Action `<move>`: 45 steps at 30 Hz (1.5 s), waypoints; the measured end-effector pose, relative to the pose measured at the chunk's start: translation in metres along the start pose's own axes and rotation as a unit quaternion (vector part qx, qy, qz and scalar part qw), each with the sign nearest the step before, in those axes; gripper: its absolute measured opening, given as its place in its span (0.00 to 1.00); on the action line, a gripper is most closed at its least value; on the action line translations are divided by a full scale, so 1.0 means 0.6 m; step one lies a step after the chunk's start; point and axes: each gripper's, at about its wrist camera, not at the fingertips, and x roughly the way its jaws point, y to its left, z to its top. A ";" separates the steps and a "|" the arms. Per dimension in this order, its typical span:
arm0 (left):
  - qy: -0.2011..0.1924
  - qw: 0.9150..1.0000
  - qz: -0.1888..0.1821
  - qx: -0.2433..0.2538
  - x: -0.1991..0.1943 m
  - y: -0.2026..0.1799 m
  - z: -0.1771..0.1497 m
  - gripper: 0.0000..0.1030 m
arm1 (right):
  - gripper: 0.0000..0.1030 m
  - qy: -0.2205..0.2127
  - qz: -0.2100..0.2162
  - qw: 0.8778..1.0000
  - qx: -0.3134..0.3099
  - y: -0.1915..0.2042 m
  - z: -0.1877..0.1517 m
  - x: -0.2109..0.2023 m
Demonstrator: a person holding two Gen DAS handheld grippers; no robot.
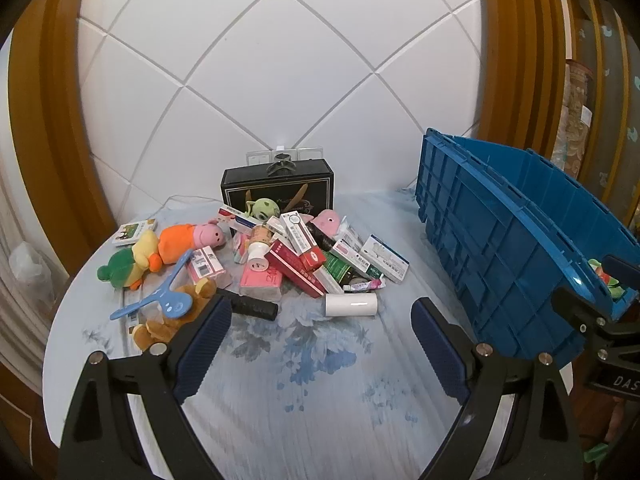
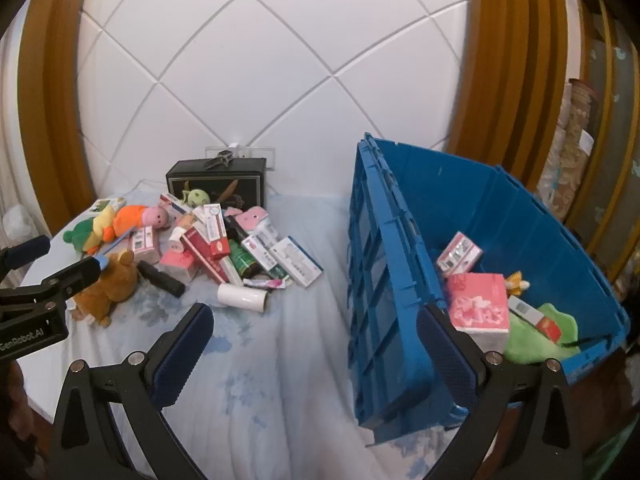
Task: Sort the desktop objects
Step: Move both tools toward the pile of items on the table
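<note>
A heap of small cartons [image 1: 304,256] and plush toys [image 1: 160,252] lies on the round table, with a white roll [image 1: 351,305] and a black cylinder [image 1: 252,306] at its near edge. A brown teddy [image 2: 108,284] lies at the left. The blue crate [image 2: 400,280] stands on the right and holds a pink tissue box [image 2: 478,308], a green plush [image 2: 540,340] and other items. My left gripper [image 1: 320,310] hovers open just short of the white roll, holding nothing. My right gripper [image 2: 316,314] is open and empty, its right finger over the crate's near wall.
A black gift box [image 1: 276,186] stands at the back against the white padded wall. The floral tablecloth [image 1: 304,380] covers the table's near half. A blue plastic hanger [image 1: 160,292] rests on the teddy. Wooden frames flank the wall on both sides.
</note>
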 end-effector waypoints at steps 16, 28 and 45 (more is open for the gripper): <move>0.004 1.000 -0.009 0.005 0.030 0.001 0.011 0.89 | 1.00 0.001 0.004 1.000 0.003 -0.013 0.015 0.027; 0.027 1.000 -0.002 -0.002 0.087 0.016 0.023 0.89 | 1.00 0.014 0.018 1.000 -0.005 -0.002 0.026 0.077; 0.130 0.991 0.020 -0.024 0.304 0.080 0.022 0.89 | 1.00 0.053 0.078 0.995 -0.030 0.048 0.069 0.282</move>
